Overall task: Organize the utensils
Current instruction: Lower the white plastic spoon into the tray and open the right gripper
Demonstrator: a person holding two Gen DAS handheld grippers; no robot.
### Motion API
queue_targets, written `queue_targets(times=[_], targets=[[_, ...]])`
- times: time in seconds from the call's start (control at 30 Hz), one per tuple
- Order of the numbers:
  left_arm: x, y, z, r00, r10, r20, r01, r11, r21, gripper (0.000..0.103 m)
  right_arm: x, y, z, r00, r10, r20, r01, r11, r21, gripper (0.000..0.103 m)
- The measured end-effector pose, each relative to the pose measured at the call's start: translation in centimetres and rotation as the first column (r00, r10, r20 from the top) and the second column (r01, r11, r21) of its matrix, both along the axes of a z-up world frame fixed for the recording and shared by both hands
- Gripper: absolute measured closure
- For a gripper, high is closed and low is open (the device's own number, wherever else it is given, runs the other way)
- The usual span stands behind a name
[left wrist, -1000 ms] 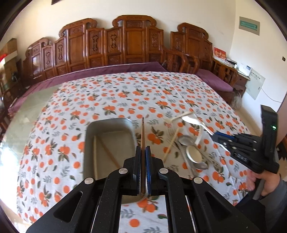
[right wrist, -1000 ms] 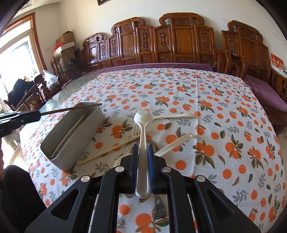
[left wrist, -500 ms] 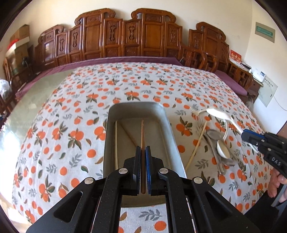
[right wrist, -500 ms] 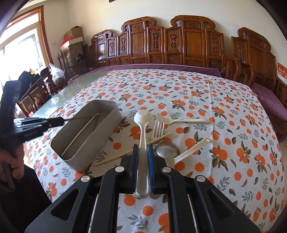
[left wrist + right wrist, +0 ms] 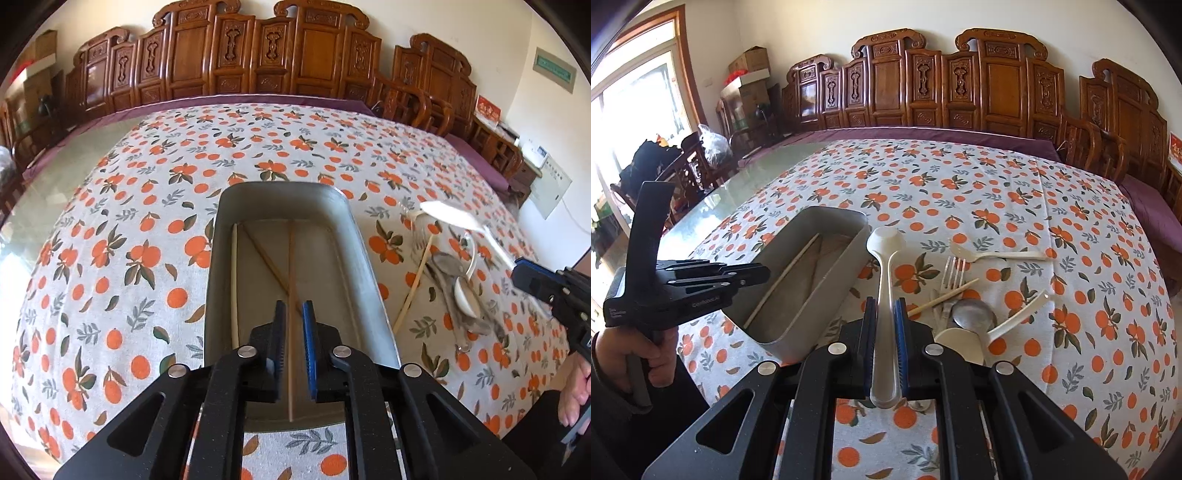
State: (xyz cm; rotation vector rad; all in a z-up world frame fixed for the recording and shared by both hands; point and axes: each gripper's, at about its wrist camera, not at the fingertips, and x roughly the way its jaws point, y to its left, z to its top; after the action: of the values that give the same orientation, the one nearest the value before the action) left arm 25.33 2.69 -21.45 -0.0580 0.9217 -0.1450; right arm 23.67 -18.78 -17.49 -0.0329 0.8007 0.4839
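A grey metal tray (image 5: 356,240) lies on the orange-print tablecloth and holds three chopsticks. My left gripper (image 5: 293,306) hangs low over the tray's near end. Its jaws are opening, and a brown chopstick (image 5: 291,266) lies between them on the tray floor with a gap on each side. A pale chopstick (image 5: 234,280) and a slanted brown one (image 5: 264,254) lie beside it. My right gripper (image 5: 885,304) is shut on the handle of a white plastic spoon (image 5: 886,254), held in the air just right of the tray (image 5: 831,280).
Loose utensils lie right of the tray: a metal fork (image 5: 953,273), a white plastic fork (image 5: 993,254), a metal spoon (image 5: 973,314), a chopstick (image 5: 942,297) and a white ladle spoon (image 5: 1015,314). Carved wooden chairs line the table's far side.
The left gripper has come down over the tray, its jaws have parted, and the brown chopstick now lies in the tray. The right gripper has carried the white spoon closer to the tray.
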Motion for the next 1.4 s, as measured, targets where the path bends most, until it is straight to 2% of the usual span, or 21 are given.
queue_targets(times=[0.2,0.4,0.63,0.9,1.1,1.2,1.4], targets=[[-0.4,1.3,1.1,1.0,0.008,0.024,-0.007,1.0,-0.027,0.084,0.2,2.8,0.8,1.0,0.029,-0.002,-0.029,0.999,-0.014,0.091],[-1.1,3.3,2.2,0.998,0.027,0.056,-0.025,0.999,-0.022,0.083,1.1,6.4,0.7,0.998,0.057,-0.016,-0.058,0.998,-0.022,0.091],[-1.3,5.4,2.6,0.994,0.066,0.085,-0.068,0.997,0.022,0.078,3.3,10.5,-1.0,0.996,0.063,-0.065,-0.066,0.997,-0.049,0.091],[-1.1,7.0,2.5,0.992,0.101,0.08,-0.103,0.995,0.016,0.078,5.5,14.6,-3.5,0.993,0.061,-0.101,-0.076,0.985,-0.152,0.091],[-1.1,7.3,2.5,0.991,0.109,0.081,-0.111,0.994,0.015,0.078,6.7,15.6,-4.7,0.995,0.011,-0.103,-0.032,0.978,-0.206,0.091],[-1.0,7.4,2.4,0.991,0.113,0.078,-0.114,0.993,0.014,0.078,7.1,15.5,-5.0,0.993,-0.016,-0.113,-0.007,0.98,-0.197,0.091],[-1.0,7.5,2.3,0.99,0.115,0.078,-0.116,0.993,0.013,0.078,6.9,15.4,-5.0,0.987,0.024,-0.159,-0.038,0.996,-0.085,0.089]])
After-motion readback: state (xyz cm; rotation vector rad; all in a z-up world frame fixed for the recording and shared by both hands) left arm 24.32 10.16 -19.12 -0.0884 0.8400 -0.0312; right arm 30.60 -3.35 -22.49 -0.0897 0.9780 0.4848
